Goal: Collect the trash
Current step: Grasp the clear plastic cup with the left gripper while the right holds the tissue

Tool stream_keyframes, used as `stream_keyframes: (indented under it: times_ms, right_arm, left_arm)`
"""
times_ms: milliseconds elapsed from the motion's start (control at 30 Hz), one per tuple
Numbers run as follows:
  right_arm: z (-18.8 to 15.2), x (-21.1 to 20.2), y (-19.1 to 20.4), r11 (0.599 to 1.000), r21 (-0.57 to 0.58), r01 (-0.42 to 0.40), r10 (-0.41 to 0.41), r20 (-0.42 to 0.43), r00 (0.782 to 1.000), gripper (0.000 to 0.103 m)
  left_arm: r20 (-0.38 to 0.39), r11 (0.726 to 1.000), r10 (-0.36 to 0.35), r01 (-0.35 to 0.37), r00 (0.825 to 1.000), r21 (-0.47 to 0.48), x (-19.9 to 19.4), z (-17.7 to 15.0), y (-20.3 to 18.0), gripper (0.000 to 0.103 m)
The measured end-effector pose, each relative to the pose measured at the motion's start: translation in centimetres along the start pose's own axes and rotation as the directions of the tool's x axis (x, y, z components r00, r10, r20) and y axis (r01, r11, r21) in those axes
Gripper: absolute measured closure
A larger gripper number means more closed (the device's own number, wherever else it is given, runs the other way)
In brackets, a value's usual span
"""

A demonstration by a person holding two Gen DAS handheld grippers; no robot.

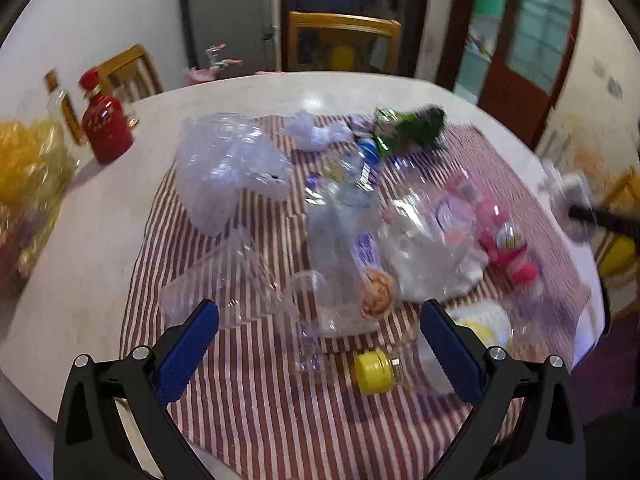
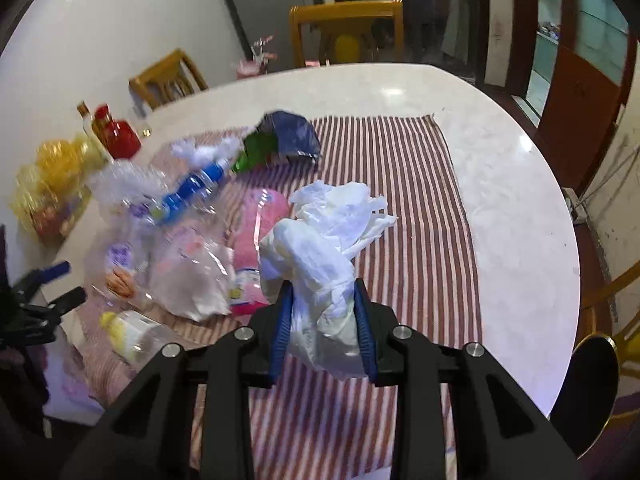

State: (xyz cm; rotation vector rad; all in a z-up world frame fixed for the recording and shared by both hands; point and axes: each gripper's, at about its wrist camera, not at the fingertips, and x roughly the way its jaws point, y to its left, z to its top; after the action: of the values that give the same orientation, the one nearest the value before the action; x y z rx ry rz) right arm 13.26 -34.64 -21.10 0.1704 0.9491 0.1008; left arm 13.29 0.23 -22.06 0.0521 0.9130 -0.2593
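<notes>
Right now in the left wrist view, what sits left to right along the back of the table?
yellow bag → clear bottle → red bottle → crumpled clear bag → white tissue wad → green wrapper → right gripper, blurred, at the far right.

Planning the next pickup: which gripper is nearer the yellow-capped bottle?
Left. The left gripper hangs open right over the yellow-capped bottle; the right gripper, clamping crumpled tissue, is off to its side.
</notes>
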Motion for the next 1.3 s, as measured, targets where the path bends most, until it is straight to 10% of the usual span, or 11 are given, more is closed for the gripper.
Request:
stream_keyframes:
  times_ms: [200, 400, 600, 767, 1033, 1167, 1300]
  right_arm:
    - [-0.1, -1.0, 0.5, 0.999, 0.008, -0.035, 0.035, 0.029, 0.999, 0.073]
    - [0.0, -1.0, 0.8, 0.999, 0.004, -0.040, 0.040, 0.027, 0.999, 0.073]
    - [0.3, -0.7, 1.5, 0.999, -0.006, -0.038, 0.038, 0.021, 0.999, 0.072]
    - [0.3, 0.0, 2.3, 0.998, 0.006, -0.055, 0.054, 0.020, 0.998, 0.072]
    - [0.3, -0.7, 2.0, 0.996, 0.013, -0.083, 0.082, 0.044, 0.996, 0.071]
    - [0.1, -0.9, 1.3, 0.995, 0.025, -0.093, 0.092, 0.053, 0.994, 0.070]
    - [0.1, -1.0, 0.6, 0.995, 0.038, -0.095, 0.092, 0.060, 0.994, 0.069]
  left_arm:
    - [-0.051, 0.970, -0.151, 0.138, 0.987, -0.202, 0.7, 0.4, 4.3, 0.006]
    - [-0.027, 0.968, -0.182, 0.174, 0.983, -0.180, 0.5, -0.5, 5.7, 0.006]
    - [-0.043, 0.983, 0.127, -0.120, 0.991, 0.143, 1.4, 1.9, 7.0, 0.006]
    - [-0.043, 0.992, 0.117, -0.119, 0.992, -0.037, 1.9, 4.1, 5.6, 0.006]
    - [-0.129, 0.873, 0.463, -0.476, 0.877, -0.101, 5.1, 1.9, 3.3, 0.007]
    - [-0.170, 0.892, 0.411, -0.434, 0.895, -0.124, 5.3, 1.7, 4.2, 0.070]
    - [-0.176, 0.904, 0.386, -0.410, 0.905, -0.125, 4.9, 1.6, 4.7, 0.080]
